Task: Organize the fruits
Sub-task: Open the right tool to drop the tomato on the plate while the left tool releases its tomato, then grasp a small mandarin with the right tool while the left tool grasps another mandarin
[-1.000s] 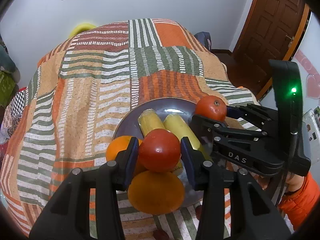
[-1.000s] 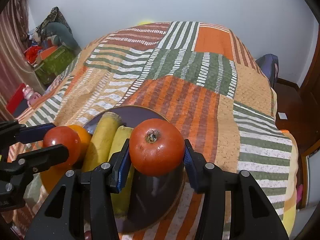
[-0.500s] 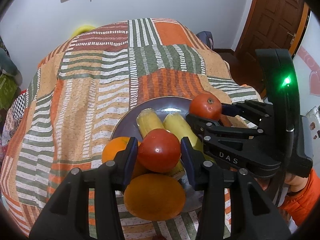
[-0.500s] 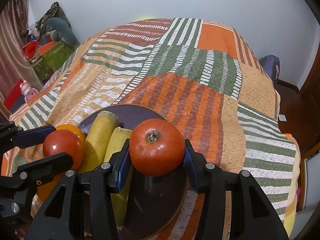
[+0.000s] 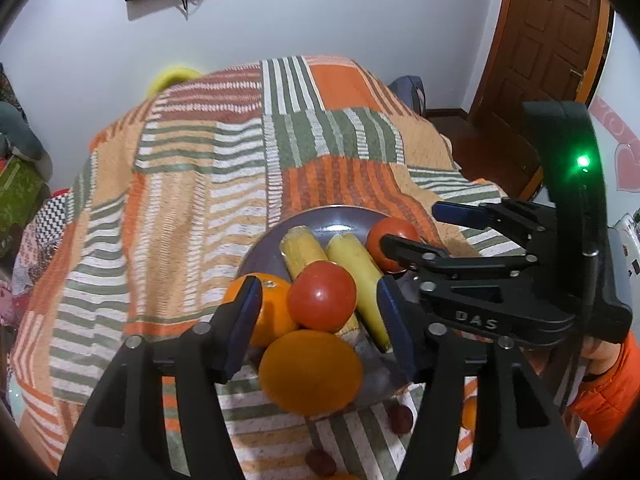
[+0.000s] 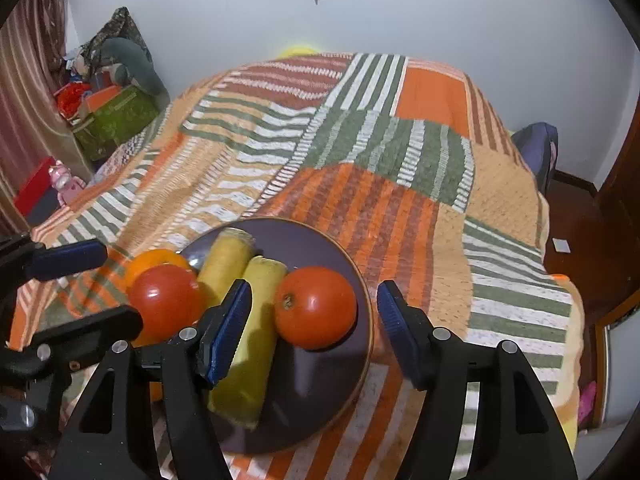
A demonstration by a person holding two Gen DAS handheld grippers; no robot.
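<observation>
Left tool (image 5: 320,300): pads now apart, its tomato (image 5: 322,295) released onto the piled fruit, near side of the plate (image 6: 320,240). Right tool (image 6: 314,312): likewise opened, its tomato (image 6: 315,307) set on the plate's right. Both placements appear done; withdrawal judged next.

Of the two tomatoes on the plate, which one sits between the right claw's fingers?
The tomato right of the corn cobs, showing its stem scar; the other lies beside the oranges.

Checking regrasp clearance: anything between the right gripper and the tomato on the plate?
Nothing visible. The right gripper is open, and the tomato sits between its fingers on the plate.
</observation>
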